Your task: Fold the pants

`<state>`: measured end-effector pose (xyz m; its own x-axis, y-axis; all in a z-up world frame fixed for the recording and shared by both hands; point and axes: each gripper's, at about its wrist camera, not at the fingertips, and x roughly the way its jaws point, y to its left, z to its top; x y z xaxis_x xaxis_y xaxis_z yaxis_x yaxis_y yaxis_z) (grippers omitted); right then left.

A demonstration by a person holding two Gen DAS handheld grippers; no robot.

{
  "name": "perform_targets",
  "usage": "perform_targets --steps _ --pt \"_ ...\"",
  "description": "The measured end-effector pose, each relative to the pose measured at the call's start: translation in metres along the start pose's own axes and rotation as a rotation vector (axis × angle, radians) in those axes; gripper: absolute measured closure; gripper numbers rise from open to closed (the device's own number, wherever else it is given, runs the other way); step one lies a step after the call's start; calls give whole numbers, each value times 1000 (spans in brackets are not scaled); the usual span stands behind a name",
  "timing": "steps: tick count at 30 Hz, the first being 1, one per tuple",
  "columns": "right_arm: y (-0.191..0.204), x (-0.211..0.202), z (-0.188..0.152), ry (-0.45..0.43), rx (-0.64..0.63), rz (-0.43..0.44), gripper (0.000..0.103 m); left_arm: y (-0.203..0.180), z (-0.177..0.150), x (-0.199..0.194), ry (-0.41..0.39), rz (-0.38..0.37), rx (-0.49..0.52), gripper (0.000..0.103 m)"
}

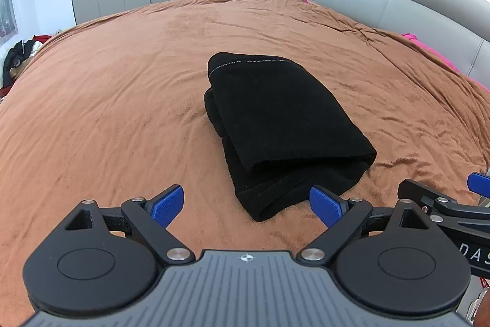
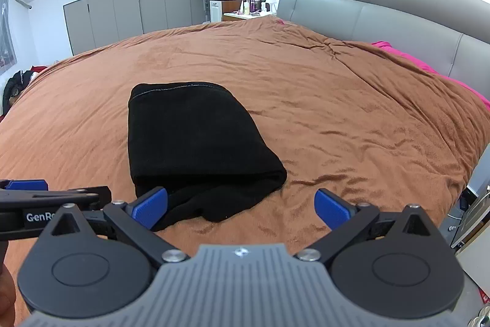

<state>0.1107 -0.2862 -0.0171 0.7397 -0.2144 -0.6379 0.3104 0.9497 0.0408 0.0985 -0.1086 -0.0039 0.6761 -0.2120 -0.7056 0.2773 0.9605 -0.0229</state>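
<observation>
Pants [image 1: 284,124] folded, both grippers open

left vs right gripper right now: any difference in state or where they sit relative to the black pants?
1. The left gripper has the near corner of the black pants between its open fingers; the right gripper frames mostly brown blanket, with the pants at its left finger.
2. The left gripper is centred on the folded bundle; the right gripper sits off to its right.

Shared: both open, holding nothing, blue pads, low at the bed's near edge.
</observation>
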Motion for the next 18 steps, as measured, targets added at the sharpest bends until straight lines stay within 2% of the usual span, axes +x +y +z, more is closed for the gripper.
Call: perform_targets --steps 18 --pt "-2 0 2 10 6 2 5 3 -1 1 0 4 2 0"
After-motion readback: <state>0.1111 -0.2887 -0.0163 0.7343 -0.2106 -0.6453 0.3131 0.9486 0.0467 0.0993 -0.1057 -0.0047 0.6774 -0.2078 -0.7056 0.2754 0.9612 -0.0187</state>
